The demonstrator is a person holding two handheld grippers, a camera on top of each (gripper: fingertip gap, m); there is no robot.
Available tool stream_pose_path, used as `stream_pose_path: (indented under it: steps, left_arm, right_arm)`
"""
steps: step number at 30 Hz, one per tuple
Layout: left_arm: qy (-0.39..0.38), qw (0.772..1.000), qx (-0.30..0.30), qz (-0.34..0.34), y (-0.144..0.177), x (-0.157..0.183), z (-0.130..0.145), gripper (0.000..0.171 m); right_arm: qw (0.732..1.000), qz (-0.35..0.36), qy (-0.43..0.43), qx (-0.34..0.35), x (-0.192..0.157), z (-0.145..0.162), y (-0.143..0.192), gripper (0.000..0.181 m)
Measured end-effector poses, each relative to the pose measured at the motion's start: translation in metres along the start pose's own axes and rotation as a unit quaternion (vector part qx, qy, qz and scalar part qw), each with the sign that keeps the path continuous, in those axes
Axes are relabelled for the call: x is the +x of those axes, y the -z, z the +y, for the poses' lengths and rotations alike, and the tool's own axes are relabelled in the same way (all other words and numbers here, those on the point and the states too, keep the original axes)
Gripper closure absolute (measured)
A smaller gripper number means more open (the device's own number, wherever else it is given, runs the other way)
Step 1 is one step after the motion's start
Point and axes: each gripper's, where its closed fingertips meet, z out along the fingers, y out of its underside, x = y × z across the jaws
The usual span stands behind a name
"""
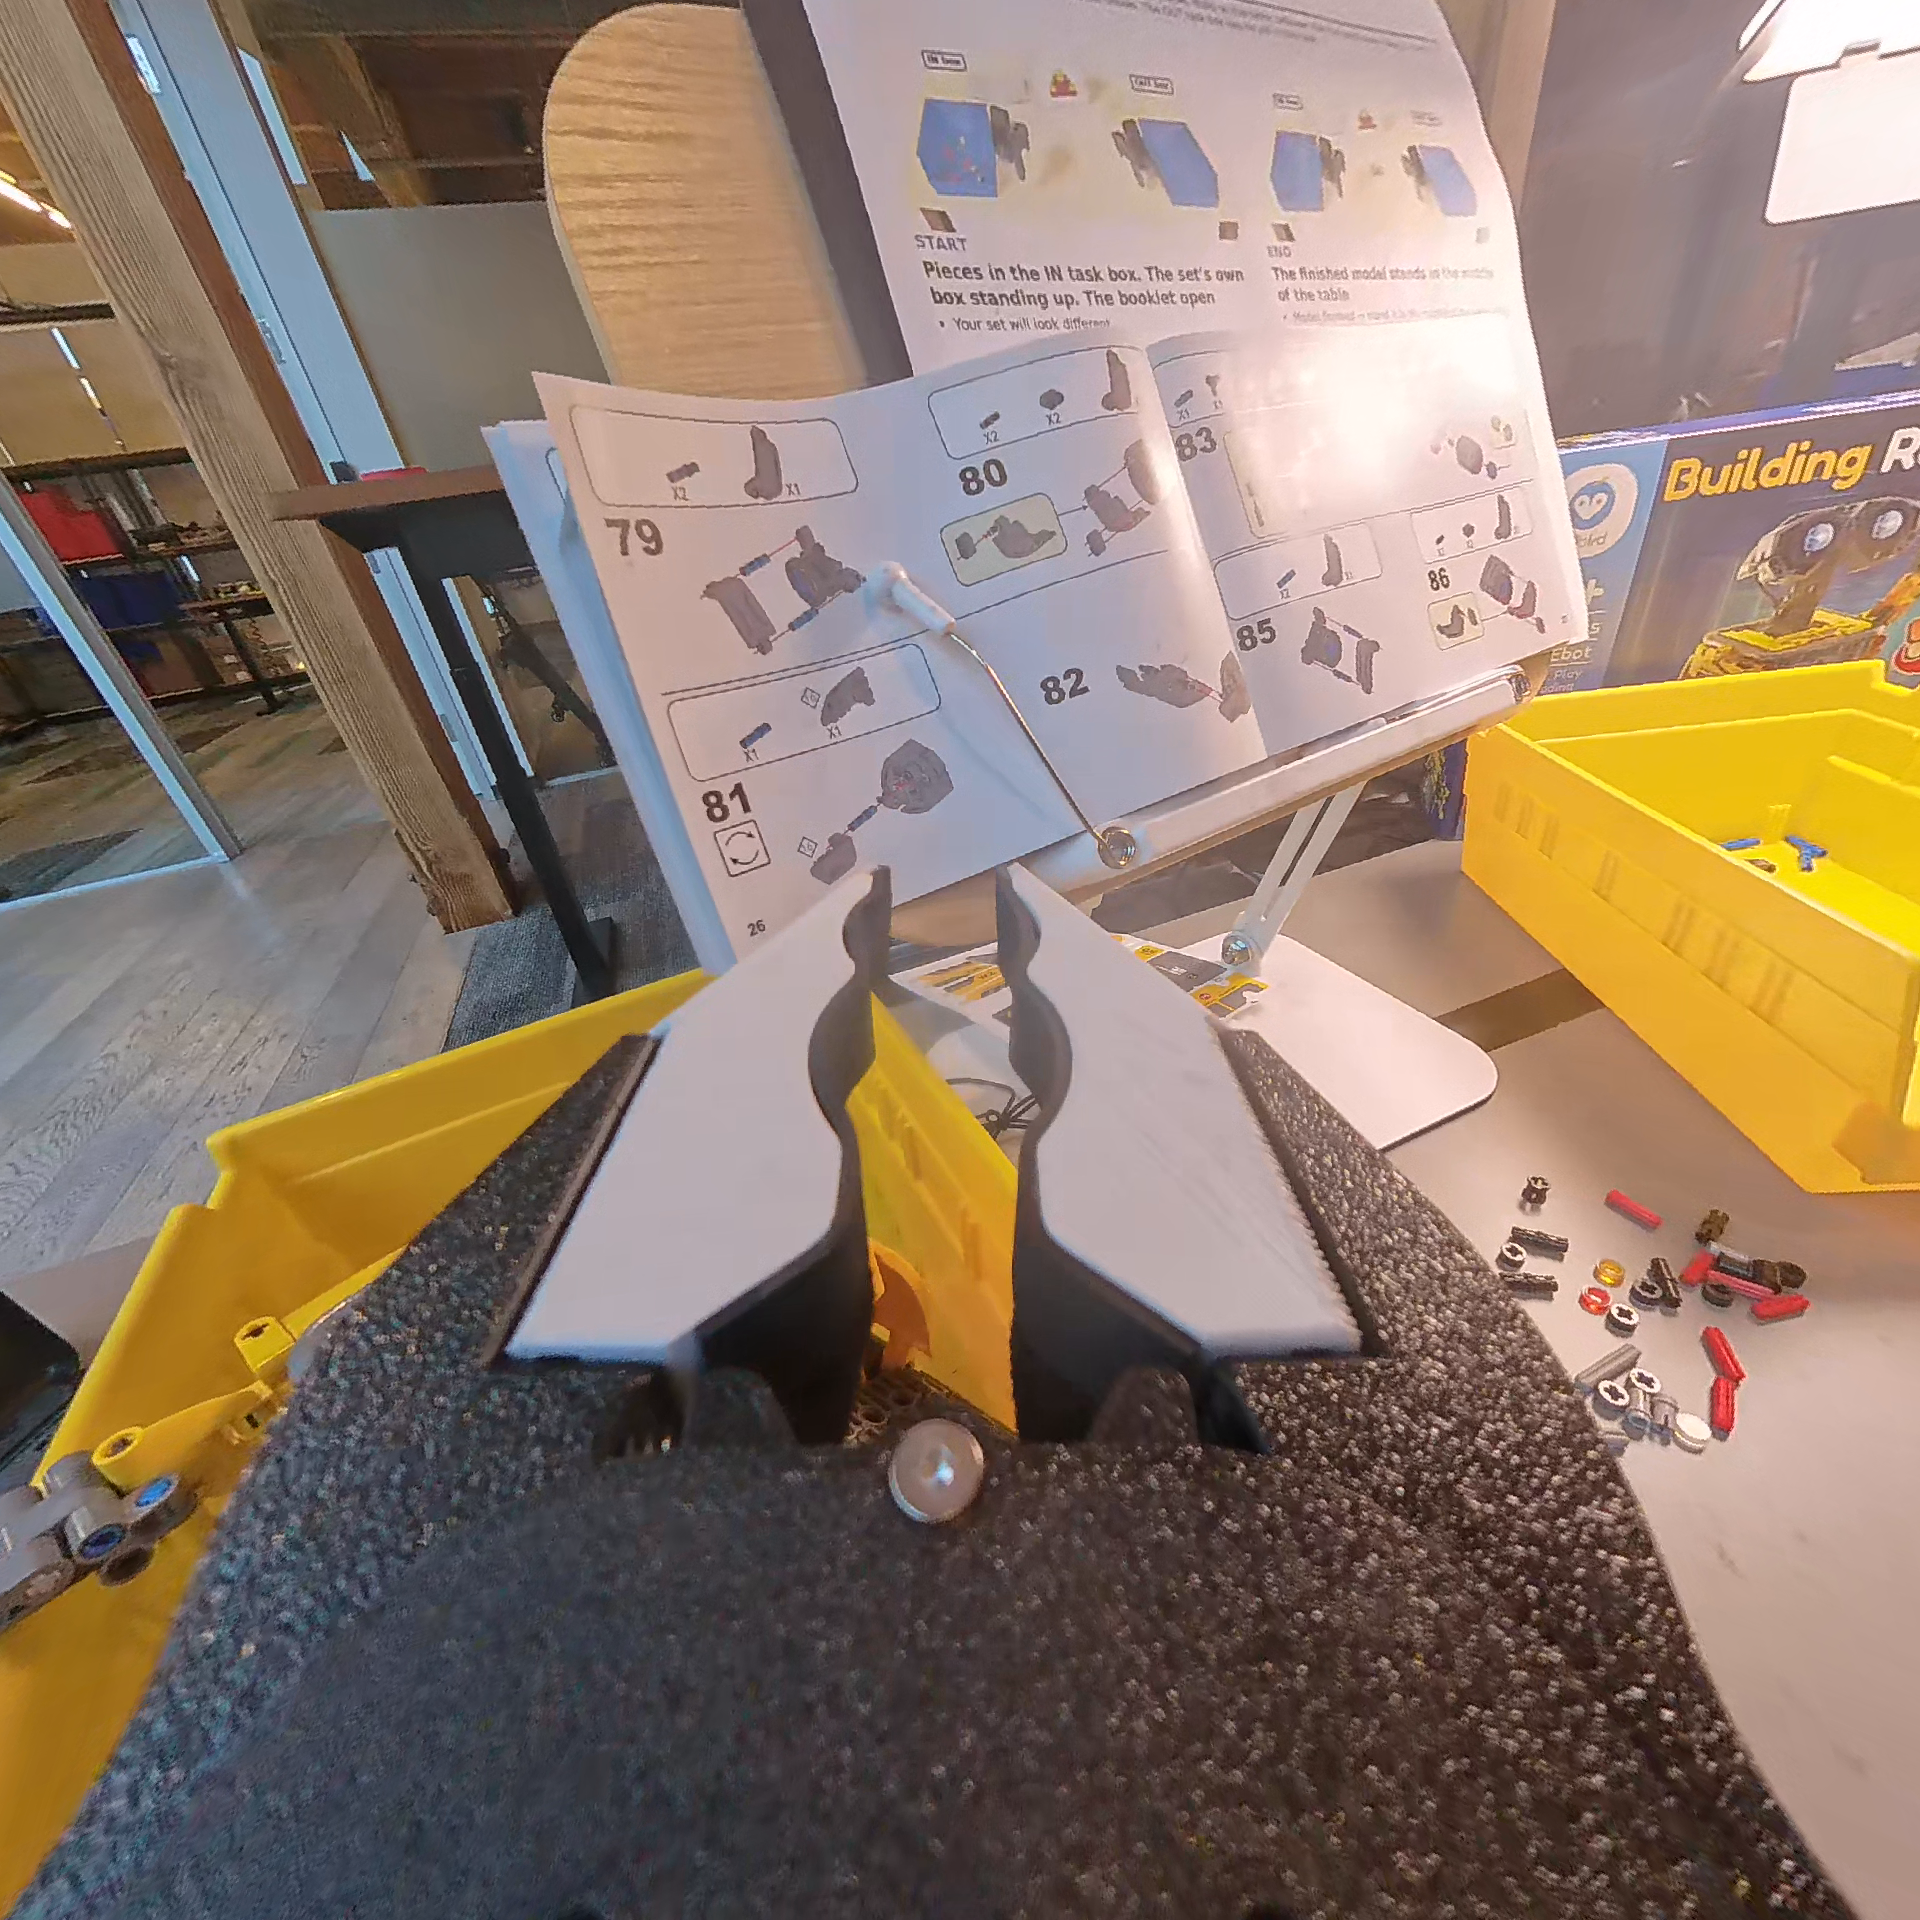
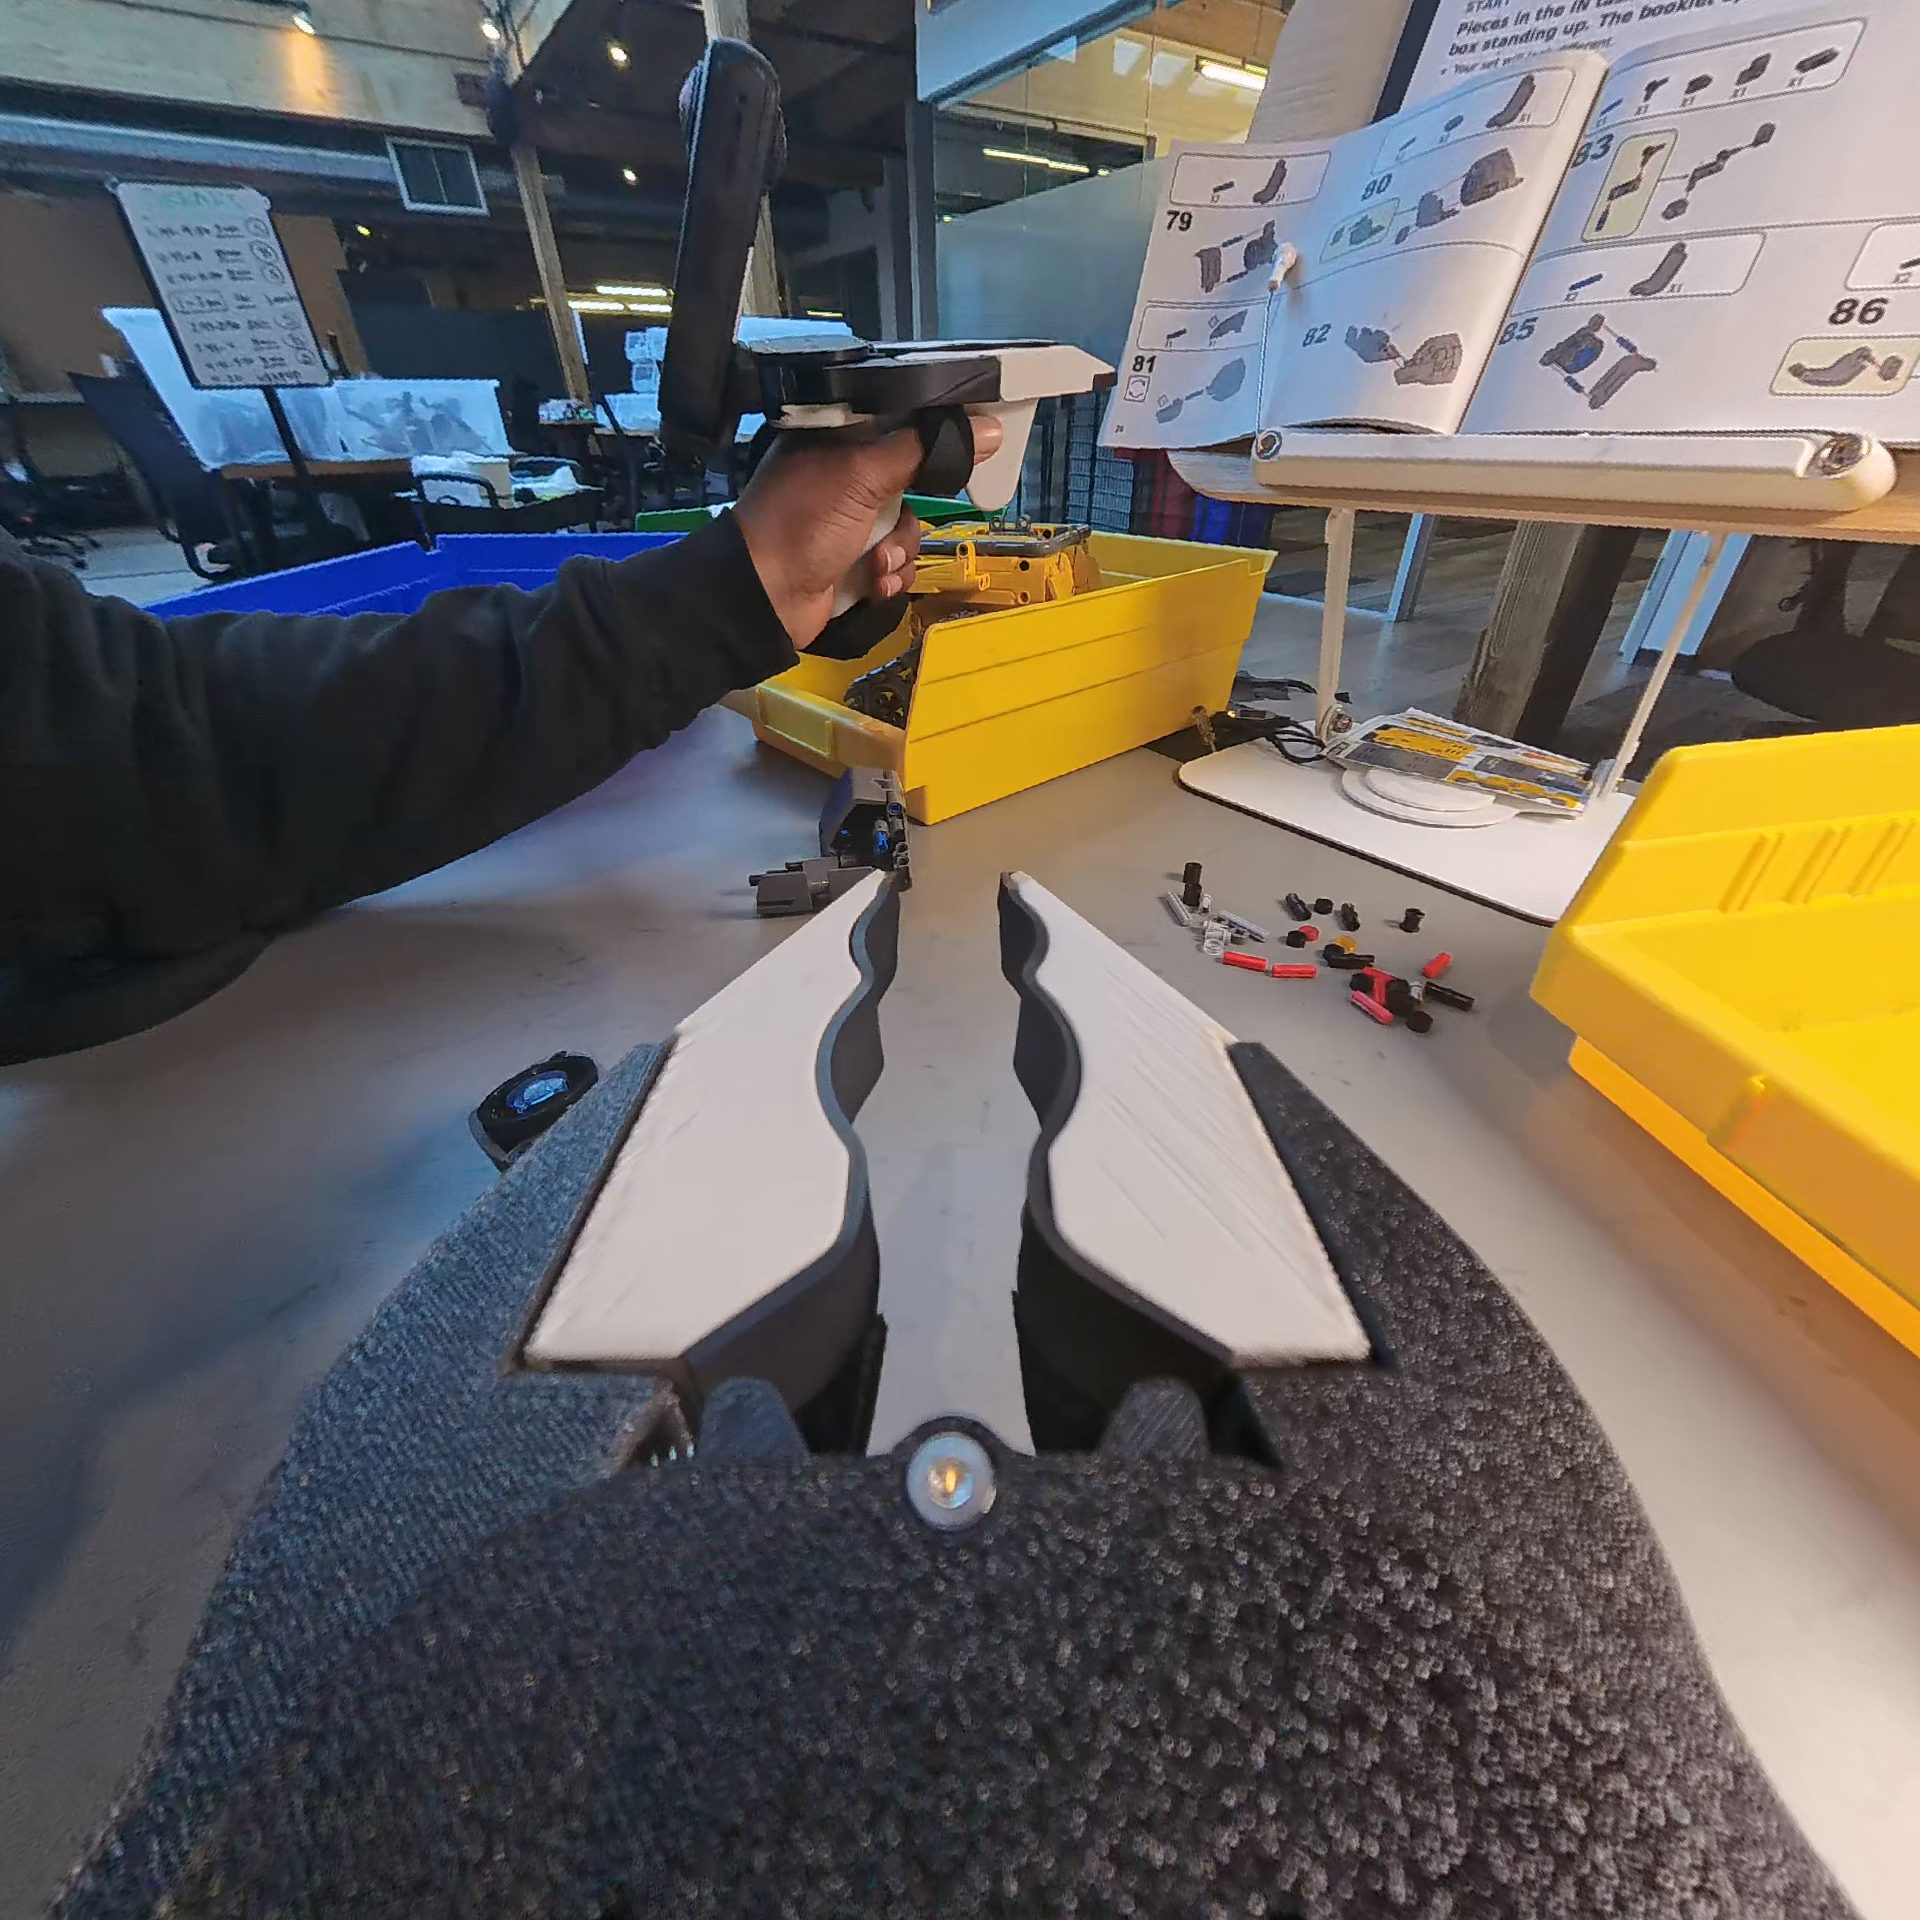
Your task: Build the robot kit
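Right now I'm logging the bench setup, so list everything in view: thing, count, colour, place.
Booklet: one, white, open on the stand.
Stand: one, white, back of table.
Sheet: one, white, behind booklet.
Left bin: one, yellow, holds a partly built yellow model.
Right bin: one, yellow, right edge.
Small parts: many, red, black and grey, loose on the table.
Grey assembly: one, beside left bin.
Box: one, blue, behind right bin.
Blue bin: one, far left.
Left tongs: open, over left bin.
Right tongs: open, above table.
Hand: one, holds left tongs.
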Motion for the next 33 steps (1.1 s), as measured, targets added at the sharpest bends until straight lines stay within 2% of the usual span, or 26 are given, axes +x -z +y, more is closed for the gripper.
stream_pose_path:
  steps: [33]
  left_arm:
    - [-0.002,1.000,-0.011,-0.006,-0.0008,-0.0064,0.0094,0.149]
  right_arm:
    - [1.000,-0.001,-0.006,-0.001,0.0004,0.0005,-0.0004,0.159]
